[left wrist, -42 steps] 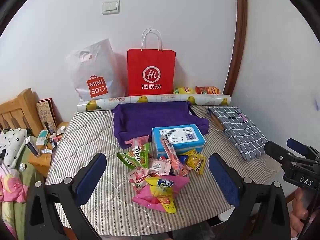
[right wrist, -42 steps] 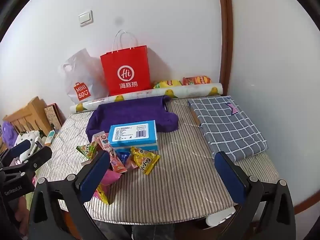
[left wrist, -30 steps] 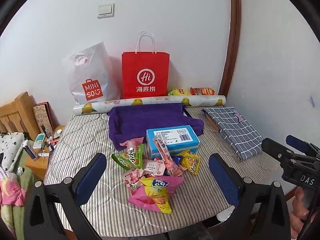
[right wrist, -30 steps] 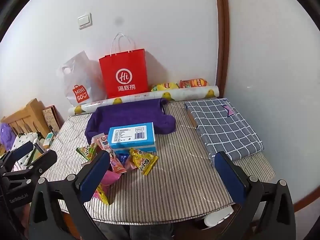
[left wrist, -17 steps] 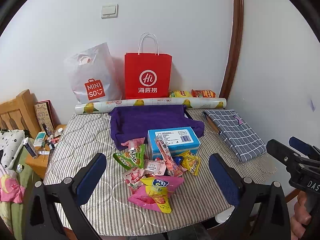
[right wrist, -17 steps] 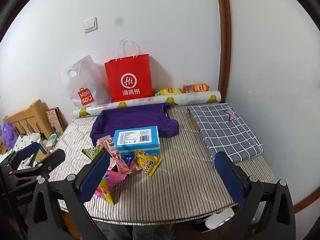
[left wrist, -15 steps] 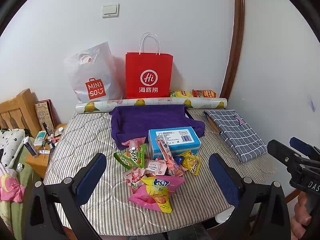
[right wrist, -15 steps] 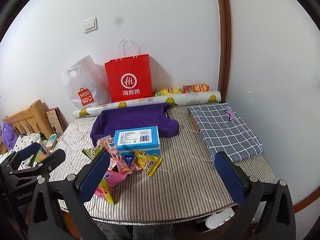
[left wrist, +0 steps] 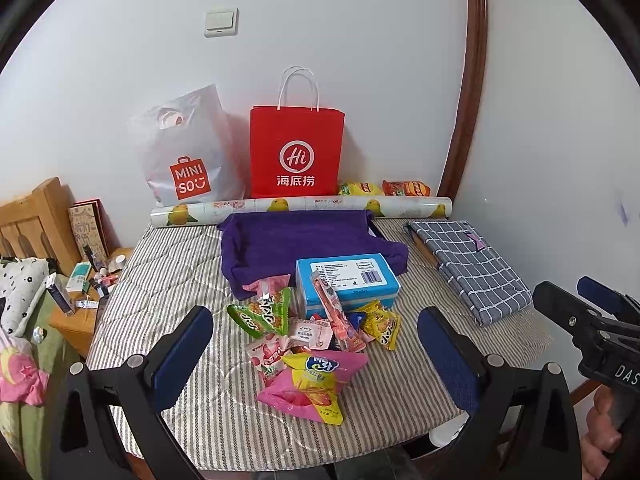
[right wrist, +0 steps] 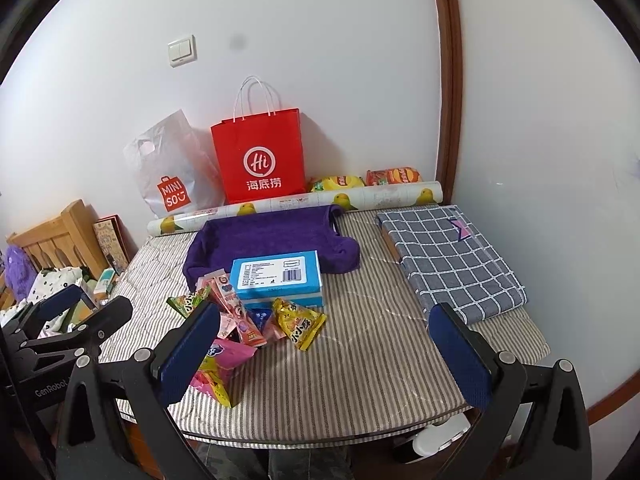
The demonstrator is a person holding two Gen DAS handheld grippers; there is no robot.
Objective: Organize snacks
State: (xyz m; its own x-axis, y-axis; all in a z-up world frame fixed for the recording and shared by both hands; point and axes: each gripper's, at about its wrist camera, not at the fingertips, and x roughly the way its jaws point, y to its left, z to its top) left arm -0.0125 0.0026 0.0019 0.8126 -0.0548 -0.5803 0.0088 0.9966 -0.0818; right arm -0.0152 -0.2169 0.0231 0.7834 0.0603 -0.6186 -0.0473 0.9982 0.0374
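A pile of snack packets [left wrist: 308,332] lies on the striped table [left wrist: 168,280], in front of a blue box [left wrist: 346,278]. A large pink and yellow bag [left wrist: 314,382] sits nearest me. Behind the box is a purple cloth [left wrist: 296,240]. My left gripper [left wrist: 316,344] hangs open above the table's near edge, short of the pile, with nothing between its fingers. In the right wrist view the same pile [right wrist: 248,316] and blue box [right wrist: 278,276] lie to the left, and my right gripper [right wrist: 324,340] is open and empty over bare striped cover.
A red paper bag [left wrist: 296,156], a white plastic bag [left wrist: 186,156] and a printed roll [left wrist: 300,206] line the back wall, with two chip bags [left wrist: 384,189] behind the roll. A checked folded cloth [left wrist: 468,264] lies at the right. A cluttered wooden stand [left wrist: 86,292] is left.
Both cameras have shifted slightly, with small swaying of the view. Nothing on the table has moved, and both grippers stay open.
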